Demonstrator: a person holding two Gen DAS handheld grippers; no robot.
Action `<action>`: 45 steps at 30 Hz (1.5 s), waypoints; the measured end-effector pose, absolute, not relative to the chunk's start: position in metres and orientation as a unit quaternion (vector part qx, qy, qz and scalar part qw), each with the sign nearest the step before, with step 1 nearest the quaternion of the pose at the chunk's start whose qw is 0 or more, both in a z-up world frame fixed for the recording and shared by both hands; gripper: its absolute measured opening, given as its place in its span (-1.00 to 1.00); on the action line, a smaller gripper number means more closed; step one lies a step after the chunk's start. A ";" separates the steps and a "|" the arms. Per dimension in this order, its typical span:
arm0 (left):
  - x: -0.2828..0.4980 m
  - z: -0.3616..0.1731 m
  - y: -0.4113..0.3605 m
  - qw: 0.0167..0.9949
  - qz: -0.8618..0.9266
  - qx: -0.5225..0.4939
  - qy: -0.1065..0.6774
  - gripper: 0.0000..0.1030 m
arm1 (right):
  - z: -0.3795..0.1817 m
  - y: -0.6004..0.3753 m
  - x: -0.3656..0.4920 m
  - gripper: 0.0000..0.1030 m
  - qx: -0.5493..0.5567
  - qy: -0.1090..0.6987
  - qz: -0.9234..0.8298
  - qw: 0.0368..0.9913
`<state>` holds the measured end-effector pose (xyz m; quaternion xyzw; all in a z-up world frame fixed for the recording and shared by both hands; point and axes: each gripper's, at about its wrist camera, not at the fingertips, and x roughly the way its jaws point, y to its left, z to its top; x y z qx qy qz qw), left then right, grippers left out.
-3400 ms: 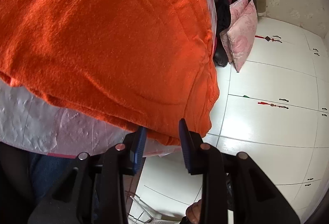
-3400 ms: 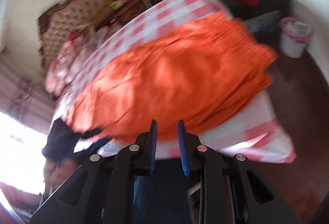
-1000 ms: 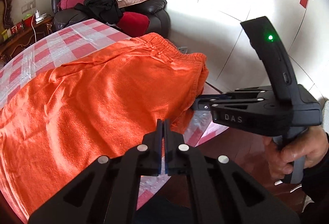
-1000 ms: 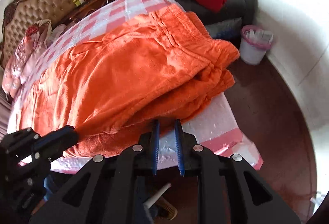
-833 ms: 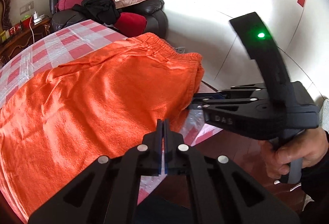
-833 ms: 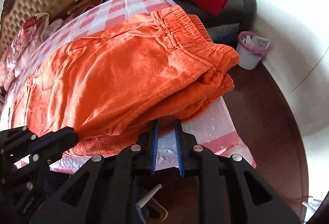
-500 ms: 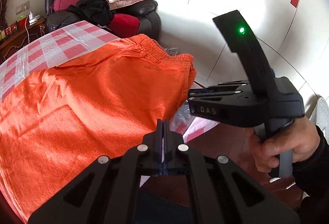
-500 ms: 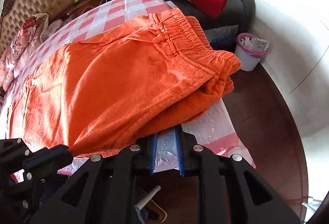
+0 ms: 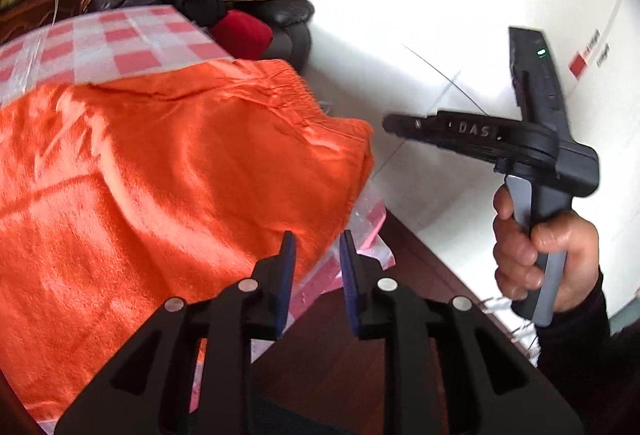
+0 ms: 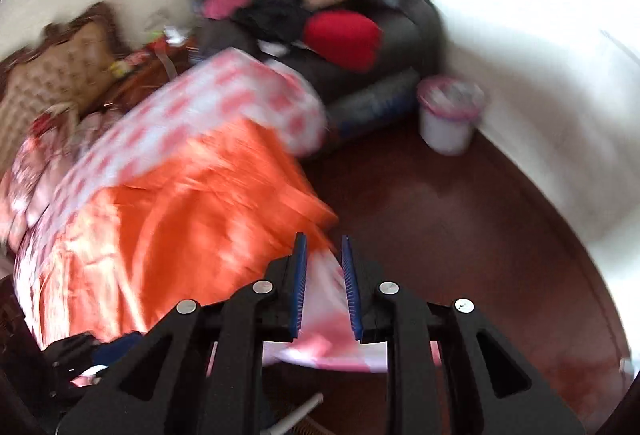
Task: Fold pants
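Pants: the orange pants [image 9: 168, 171] are lying folded in layers on the checked table cover [image 9: 120, 43], waistband end reaching the cover's near corner.
Left gripper: the left gripper [image 9: 316, 267] is hovering at the pants' near edge; its jaws have just been opening from shut, nothing pinched between them.
Right gripper: the right gripper [image 10: 323, 275] has also been opening and is now lifting clear of the pants, empty, with only the cover showing through its gap.
Meaning: both releases are suggesting this fold is laid; smoothing or another fold is likely coming.
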<state>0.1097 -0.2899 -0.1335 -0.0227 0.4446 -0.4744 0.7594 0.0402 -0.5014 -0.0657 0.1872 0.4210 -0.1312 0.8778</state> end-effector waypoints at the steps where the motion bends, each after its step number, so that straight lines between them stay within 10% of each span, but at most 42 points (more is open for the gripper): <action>1: 0.113 -0.141 -0.293 0.757 -0.467 -0.022 0.456 -0.56 | -0.061 -0.489 0.054 -0.26 0.162 0.413 -0.115 0.889; 2: 0.114 -0.147 -0.294 0.758 -0.460 -0.016 0.463 -0.56 | -0.062 -0.482 0.065 0.12 0.141 0.414 -0.108 0.893; 4: 0.114 -0.148 -0.291 0.763 -0.455 -0.021 0.458 -0.55 | -0.080 -0.472 0.090 0.16 0.088 0.457 -0.129 0.876; 9: 0.117 -0.129 -0.256 0.804 -0.431 -0.055 0.405 0.36 | -0.095 -0.500 0.095 0.36 0.073 0.490 -0.243 0.834; 23: 0.155 -0.147 -0.143 0.856 -0.273 -0.051 0.436 -0.24 | -0.115 -0.382 0.227 0.38 -0.062 0.496 -0.160 0.851; 27: 0.157 -0.148 -0.070 0.872 -0.223 -0.076 0.430 -0.24 | -0.118 -0.388 0.235 0.74 -0.074 0.486 -0.193 0.849; 45: 0.110 -0.115 0.278 0.908 0.070 -0.193 0.364 -0.28 | -0.105 -0.318 0.195 0.76 0.011 0.475 -0.153 0.866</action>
